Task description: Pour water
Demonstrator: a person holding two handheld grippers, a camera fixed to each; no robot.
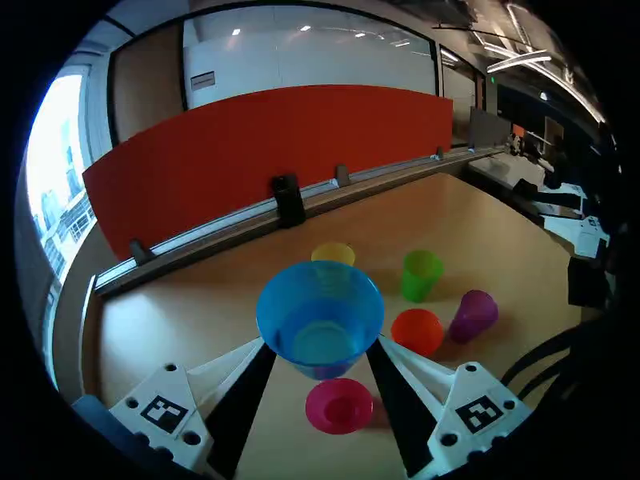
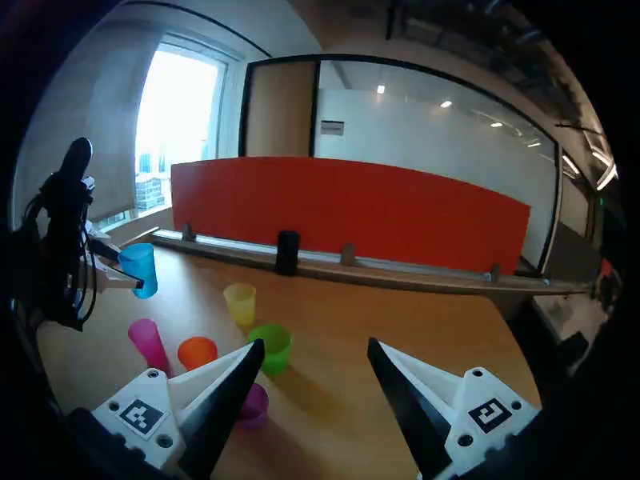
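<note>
Left gripper view: left tool (image 1: 320, 344) holds blue cup (image 1: 320, 316) | pink cup (image 1: 339, 406) nearby | right tool (image 2: 314, 344) wide

Light wooden table (image 1: 488, 232); red screen (image 1: 264, 152) on a grey rail (image 1: 200, 232) along its far edge. Five plastic cups stand on it, mouths up, in a loose cluster. Yellow cup (image 1: 333, 254) farthest back, green cup (image 1: 421, 274) near it. Orange cup (image 1: 417, 331) and purple cup (image 1: 474, 314) just beside each other. Pink cup (image 1: 339, 405) nearest.

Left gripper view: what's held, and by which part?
The left gripper holds the blue cup by its sides, below the rim. The right gripper holds nothing.
</note>
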